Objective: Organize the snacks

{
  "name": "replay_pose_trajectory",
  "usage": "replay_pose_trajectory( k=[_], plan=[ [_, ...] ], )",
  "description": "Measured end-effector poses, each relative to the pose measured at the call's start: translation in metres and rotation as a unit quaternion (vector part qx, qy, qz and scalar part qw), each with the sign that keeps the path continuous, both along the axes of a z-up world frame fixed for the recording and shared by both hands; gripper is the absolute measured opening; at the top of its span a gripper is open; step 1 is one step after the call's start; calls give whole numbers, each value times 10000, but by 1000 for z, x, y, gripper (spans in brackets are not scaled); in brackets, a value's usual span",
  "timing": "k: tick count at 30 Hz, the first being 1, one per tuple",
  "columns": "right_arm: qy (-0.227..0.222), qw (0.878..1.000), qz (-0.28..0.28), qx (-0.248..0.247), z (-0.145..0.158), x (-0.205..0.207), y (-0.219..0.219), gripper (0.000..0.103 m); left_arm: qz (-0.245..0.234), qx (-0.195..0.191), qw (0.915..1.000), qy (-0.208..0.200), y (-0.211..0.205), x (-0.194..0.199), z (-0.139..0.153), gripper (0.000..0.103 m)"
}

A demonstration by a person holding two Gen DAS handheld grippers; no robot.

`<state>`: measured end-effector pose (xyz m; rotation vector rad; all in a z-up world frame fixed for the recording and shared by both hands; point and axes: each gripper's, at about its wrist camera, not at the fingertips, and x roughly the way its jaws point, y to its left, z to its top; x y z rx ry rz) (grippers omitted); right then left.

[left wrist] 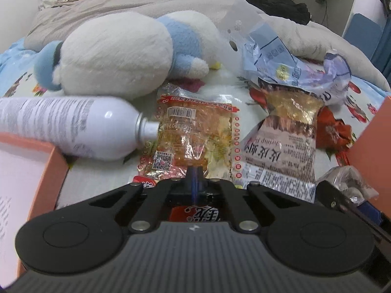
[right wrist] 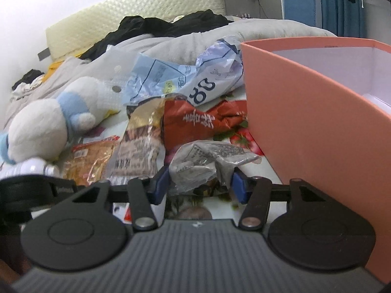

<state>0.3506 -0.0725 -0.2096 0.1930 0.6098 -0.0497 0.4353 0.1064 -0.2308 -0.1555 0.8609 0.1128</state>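
Note:
My left gripper (left wrist: 196, 175) is shut, its blue fingertips (left wrist: 194, 171) pinched on the near edge of a clear orange snack packet (left wrist: 193, 134) lying on the bed. The packet's red end shows under the gripper. In the right wrist view my right gripper (right wrist: 200, 185) holds a crinkled clear-and-silver packet (right wrist: 207, 161) between its blue pads (right wrist: 161, 183), which touch it on both sides. Behind lie a brown shrimp snack bag (right wrist: 141, 141), a red bag (right wrist: 195, 122) and a blue-white bag (right wrist: 176, 80).
A tall orange box (right wrist: 305, 112) stands close on the right of my right gripper. Another orange box wall (left wrist: 48, 163) sits at the left, with a white spray can (left wrist: 73, 127) beside it. A white-and-blue plush toy (left wrist: 114, 56) and a grey duvet (left wrist: 97, 7) lie behind.

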Motion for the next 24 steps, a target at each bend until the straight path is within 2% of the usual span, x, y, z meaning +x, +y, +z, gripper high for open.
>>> replay_pose_trajectory(
  k=[8, 14, 20, 24],
  plan=[
    [132, 9993, 315, -128, 4, -53, 0, 56, -7, -27, 10000, 86, 0, -56, 3, 0],
    [209, 9966, 746, -283, 8, -86, 1, 56, 15, -107, 9998, 143, -4, -95, 5, 0],
    [220, 9928, 1076, -474, 11, -117, -4, 56, 81, -351, 9992, 172, -5, -118, 8, 0],
    [233, 9918, 1181, -439, 13, -127, -11, 56, 82, -412, 9990, 145, -3, -116, 14, 1]
  ],
)
